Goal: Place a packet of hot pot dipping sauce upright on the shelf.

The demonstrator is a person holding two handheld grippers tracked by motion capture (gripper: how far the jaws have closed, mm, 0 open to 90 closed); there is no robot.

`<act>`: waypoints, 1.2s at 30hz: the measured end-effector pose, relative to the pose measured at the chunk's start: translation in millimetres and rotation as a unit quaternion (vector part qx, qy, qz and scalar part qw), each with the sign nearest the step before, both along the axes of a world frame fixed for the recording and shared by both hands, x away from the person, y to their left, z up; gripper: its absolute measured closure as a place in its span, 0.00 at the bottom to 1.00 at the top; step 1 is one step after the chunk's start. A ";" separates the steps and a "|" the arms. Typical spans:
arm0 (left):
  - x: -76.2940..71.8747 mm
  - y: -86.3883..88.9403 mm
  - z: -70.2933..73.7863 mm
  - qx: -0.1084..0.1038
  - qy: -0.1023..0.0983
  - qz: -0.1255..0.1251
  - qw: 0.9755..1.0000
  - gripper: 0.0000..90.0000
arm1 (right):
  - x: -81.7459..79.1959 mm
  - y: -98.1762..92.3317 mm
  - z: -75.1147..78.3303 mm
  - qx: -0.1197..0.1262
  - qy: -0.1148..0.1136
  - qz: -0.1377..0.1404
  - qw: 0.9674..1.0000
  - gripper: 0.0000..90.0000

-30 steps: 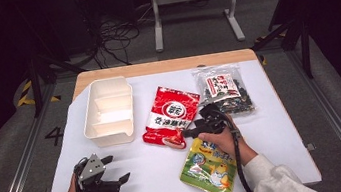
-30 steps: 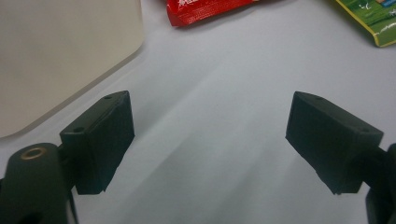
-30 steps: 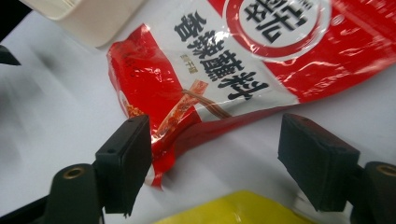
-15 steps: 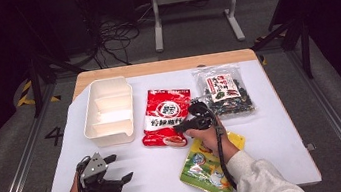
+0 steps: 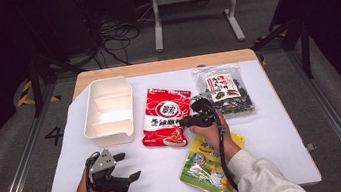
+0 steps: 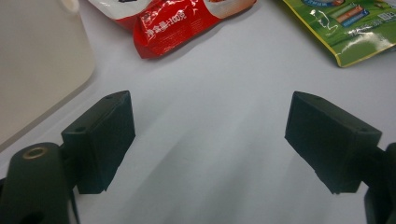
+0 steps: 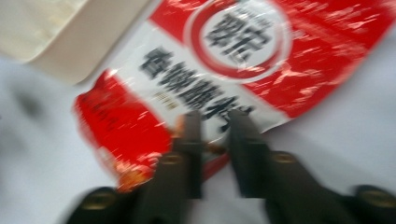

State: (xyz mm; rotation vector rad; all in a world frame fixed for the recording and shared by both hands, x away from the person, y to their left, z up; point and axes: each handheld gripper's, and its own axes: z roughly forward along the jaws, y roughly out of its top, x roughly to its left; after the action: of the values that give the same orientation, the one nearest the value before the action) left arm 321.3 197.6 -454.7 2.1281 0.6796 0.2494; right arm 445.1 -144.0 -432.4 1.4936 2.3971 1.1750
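Right gripper (image 5: 182,122) at lower right edge of red packet (image 5: 166,116), jaws just closing, pinching packet edge between them. Packet lay flat on white table (image 5: 274,132), between cream tray (image 5: 105,112) and dark snack bag (image 5: 223,91). Left gripper (image 5: 130,167) rested on table, jaws wide, released, nothing between.

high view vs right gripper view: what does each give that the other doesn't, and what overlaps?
High view adds: the green pouch, the dark snack bag, the left hand-held gripper with its jaws open, and both forearms. Right gripper view adds: a close, blurred look at the right hand-held gripper, whose jaws have just been closing, with the edge of the red packet between them. Shared: the red packet, the white tray beside it, and the white table cover.
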 end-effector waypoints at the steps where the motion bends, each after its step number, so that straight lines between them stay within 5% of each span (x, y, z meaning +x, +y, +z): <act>1: -0.5 -0.3 -0.1 0.000 0.000 0.000 1.000 0.18 | 3.4 -1.5 -1.4 -0.002 0.006 -0.012 1.000 0.64; 4: -1.2 0.5 -0.9 0.000 0.002 -0.001 1.000 0.18 | 13.1 -0.9 -7.4 -0.016 0.020 -0.021 0.999 0.41; 9: -2.5 1.2 -1.7 -0.007 0.006 -0.007 1.000 0.18 | 29.0 0.7 -10.4 0.002 0.035 -0.030 0.999 0.30; 12: -3.7 -1.2 -4.6 -0.006 0.014 -0.019 1.000 0.18 | 32.7 3.6 -14.9 0.048 0.049 -0.030 0.997 0.38; 15: -3.8 -3.2 -6.0 -0.002 0.016 -0.024 1.000 0.18 | 31.9 10.1 -16.6 0.051 0.050 -0.020 0.997 0.49; 20: -1.8 -4.1 -5.2 -0.015 0.022 -0.024 0.999 0.18 | 31.4 21.0 -14.3 0.022 0.055 0.005 0.998 0.68; 24: 2.5 -3.8 -4.0 -0.021 0.023 -0.019 0.999 0.18 | 33.1 16.4 -16.7 0.044 0.061 0.020 0.997 0.82; 30: 7.2 -4.0 -2.9 -0.031 0.031 -0.016 0.999 0.18 | 26.1 15.2 -13.5 0.040 0.044 0.041 0.997 0.92; 33: 5.1 -5.0 2.3 -0.022 0.019 -0.019 0.999 0.18 | 16.2 14.8 -10.7 0.027 0.017 0.062 0.998 0.93; 36: 4.4 -1.4 10.5 -0.038 0.012 -0.022 0.999 0.18 | 2.1 7.0 -7.1 0.042 -0.010 0.069 0.997 0.94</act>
State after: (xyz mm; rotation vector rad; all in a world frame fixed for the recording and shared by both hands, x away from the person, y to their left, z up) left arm 325.8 196.2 -444.2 2.0727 0.6452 0.1725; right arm 447.2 -136.9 -439.5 1.3484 2.5023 1.3269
